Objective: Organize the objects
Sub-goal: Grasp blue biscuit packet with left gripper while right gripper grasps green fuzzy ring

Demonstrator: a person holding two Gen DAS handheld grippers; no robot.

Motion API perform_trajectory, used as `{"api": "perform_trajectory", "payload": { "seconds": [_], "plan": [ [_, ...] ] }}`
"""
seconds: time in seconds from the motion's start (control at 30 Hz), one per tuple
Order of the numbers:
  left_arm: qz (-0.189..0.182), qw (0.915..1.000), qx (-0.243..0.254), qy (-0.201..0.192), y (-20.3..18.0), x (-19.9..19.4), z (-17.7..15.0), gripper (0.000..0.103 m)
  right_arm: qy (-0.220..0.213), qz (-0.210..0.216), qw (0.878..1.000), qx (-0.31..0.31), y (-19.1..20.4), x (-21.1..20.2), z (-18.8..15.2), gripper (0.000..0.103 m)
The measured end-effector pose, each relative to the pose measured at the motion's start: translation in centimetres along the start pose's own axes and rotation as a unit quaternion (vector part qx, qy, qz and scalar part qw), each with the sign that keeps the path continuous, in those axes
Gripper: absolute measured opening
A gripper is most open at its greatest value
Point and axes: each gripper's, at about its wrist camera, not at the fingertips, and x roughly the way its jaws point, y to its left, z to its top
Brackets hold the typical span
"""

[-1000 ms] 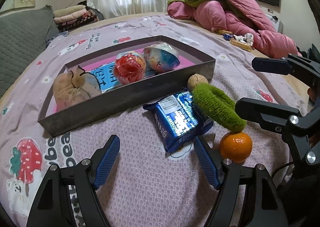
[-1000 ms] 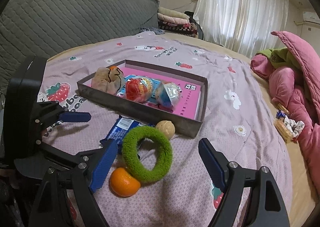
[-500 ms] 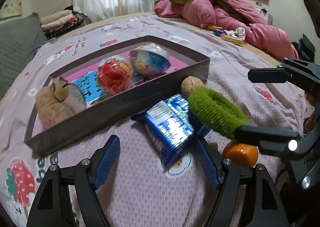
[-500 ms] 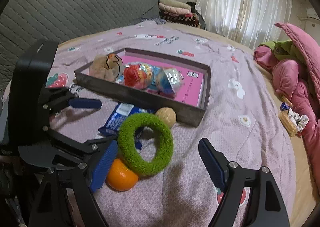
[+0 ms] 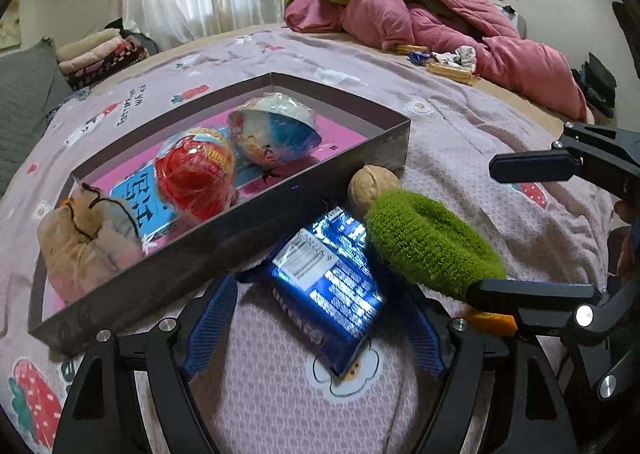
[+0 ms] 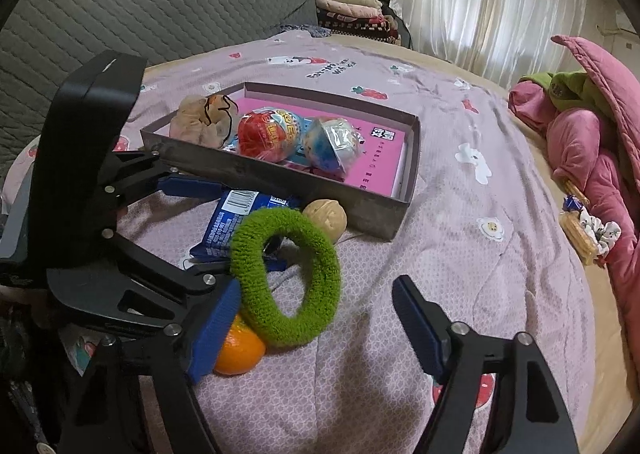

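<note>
A dark shallow box on the bed holds a red ball, a blue-white ball and a tan pouch. In front of it lie a blue snack packet, a walnut, a green fuzzy ring and an orange. My left gripper is open, its fingers on either side of the blue packet. My right gripper is open around the ring's near edge, its left finger beside the orange.
The purple printed bedsheet covers the bed. A pink and green quilt heap lies at the far side, with snack bars and a scrunchie beside it. A grey quilted headboard and folded blankets stand behind.
My left gripper has moved forward, so its open fingers now flank the blue packet close to the box wall. My right gripper has edged closer to the green ring and orange.
</note>
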Motion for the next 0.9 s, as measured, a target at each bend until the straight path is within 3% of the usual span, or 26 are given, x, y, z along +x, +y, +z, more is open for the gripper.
{"api": "perform_trajectory", "payload": {
  "seconds": [0.03,0.1,0.23,0.47,0.63,0.9],
  "plan": [
    [-0.004,1.0,0.0,0.001,0.0,0.2,0.2,0.083,0.0,0.001,1.0,0.001,0.0,0.1,0.0,0.069],
    [-0.009,1.0,0.0,0.001,0.1,0.3,0.3,0.083,0.005,0.006,1.0,-0.002,0.1,0.3,0.0,0.055],
    [-0.018,0.9998,-0.002,0.004,0.2,0.8,0.7,0.083,0.017,0.001,1.0,-0.019,0.9,1.1,-0.1,0.042],
    [-0.032,0.9994,-0.003,0.006,0.3,1.3,1.1,0.083,0.02,0.027,0.999,-0.007,0.6,1.5,-0.1,0.019],
    [-0.039,0.9992,-0.007,0.009,0.3,1.4,1.2,0.082,0.011,0.031,0.999,0.01,-0.3,1.3,-0.1,0.015],
    [-0.035,0.9994,-0.004,0.005,0.1,1.1,1.1,0.069,-0.016,0.045,0.998,0.044,-1.7,0.3,0.3,0.015]
  ]
}}
